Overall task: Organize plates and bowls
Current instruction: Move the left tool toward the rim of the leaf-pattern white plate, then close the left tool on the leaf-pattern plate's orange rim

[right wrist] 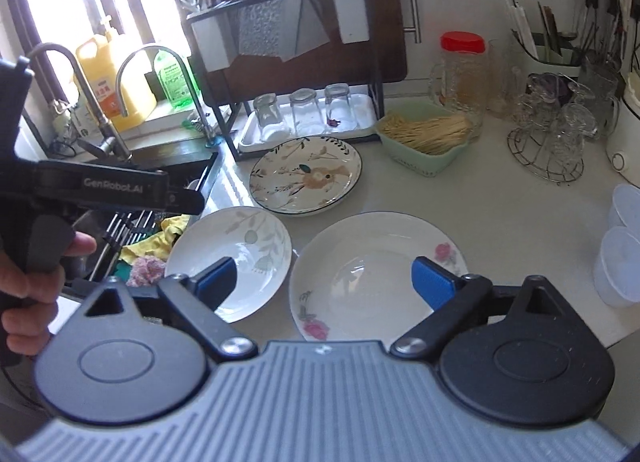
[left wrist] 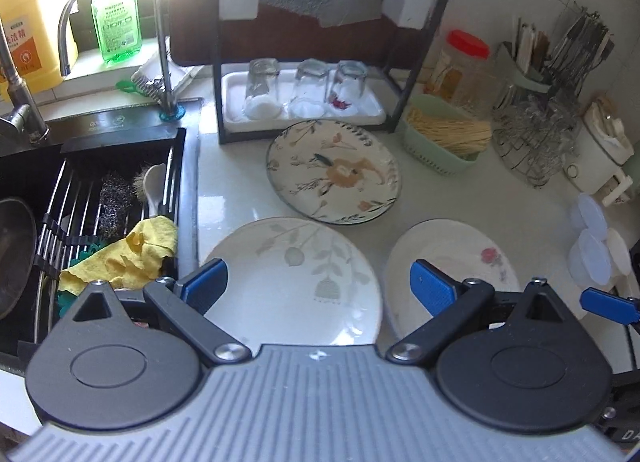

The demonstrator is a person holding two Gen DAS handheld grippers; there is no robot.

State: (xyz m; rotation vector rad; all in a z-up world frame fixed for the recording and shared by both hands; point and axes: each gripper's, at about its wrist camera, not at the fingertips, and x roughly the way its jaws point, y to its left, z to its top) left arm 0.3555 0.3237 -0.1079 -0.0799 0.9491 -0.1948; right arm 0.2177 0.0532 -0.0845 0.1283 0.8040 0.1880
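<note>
The pale counter [right wrist: 500,197] carries three plates in a loose triangle, with the dark sink [left wrist: 120,149] along its left edge and a black rack [right wrist: 288,61] at the far side. The patterned plate [right wrist: 306,175] lies farthest, its far rim just beside the rack's white tray [right wrist: 366,111] of upturned glasses [right wrist: 302,107]. The leaf-print plate [left wrist: 294,280] sits near and left, its left rim close to the sink edge. The rose plate [right wrist: 376,276] lies near and right; the gap between it and the leaf-print plate looks narrow, though the views do not settle whether the rims touch. Bare counter opens right of the rose plate, up to the plastic cups [right wrist: 620,254] at the right edge. The left claw [left wrist: 318,286] hovers wide open over the leaf-print plate, gripping nothing. The right claw [right wrist: 324,282] spreads equally wide above the rose plate, also unloaded. A green basket [right wrist: 424,141] of noodles sits far right.
</note>
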